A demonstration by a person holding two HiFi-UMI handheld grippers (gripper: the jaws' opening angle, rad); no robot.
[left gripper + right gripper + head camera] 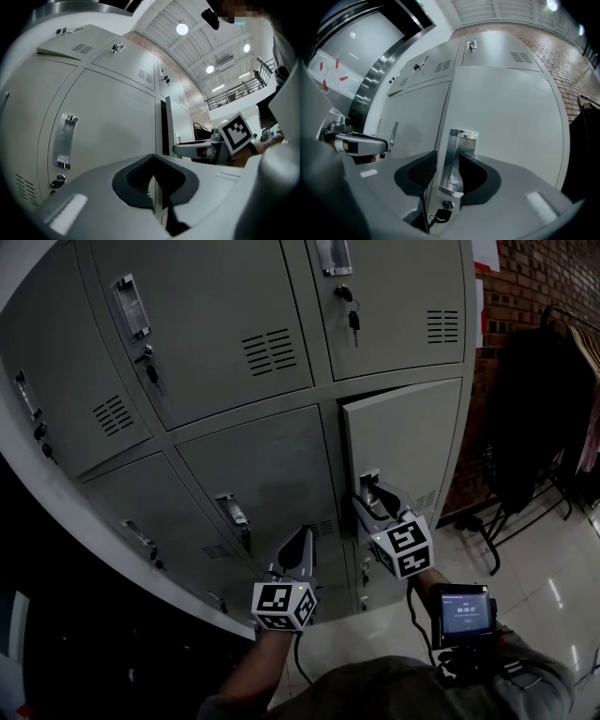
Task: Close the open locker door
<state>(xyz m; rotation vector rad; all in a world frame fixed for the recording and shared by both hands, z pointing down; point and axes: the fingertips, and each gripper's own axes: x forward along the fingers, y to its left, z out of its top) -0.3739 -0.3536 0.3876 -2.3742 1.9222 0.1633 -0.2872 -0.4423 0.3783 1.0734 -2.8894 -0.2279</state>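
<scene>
A bank of grey metal lockers (244, 474) fills most of the head view. A brick wall (525, 287) runs behind its right edge, and dark clothes hang on a rack (534, 418) over a glossy pale floor (544, 568).

The open locker door (403, 442) is in the bottom row at the lower right corner of the bank. It stands slightly ajar: its left edge is out from the frame and a dark gap shows along its top. Its metal handle (370, 486) is low on the door, near that left edge.

The right gripper (375, 502) is up against this handle. In the right gripper view its jaws stand apart with the handle (457, 161) upright between them. A strip of the door shows between the left pad (423, 169) and the handle. The right pad lies just beside the handle's other side, and no firm clamp shows. A key (439, 216) hangs in the lock just below the handle.

The left gripper (305, 532) is held to the left of the right one, in front of the neighbouring closed door (267, 479) in the same row and well clear of the open door. Its jaws are together, the tips meeting with nothing between them (153, 157). The right gripper's marker cube (237, 132) shows off to its side.
</scene>
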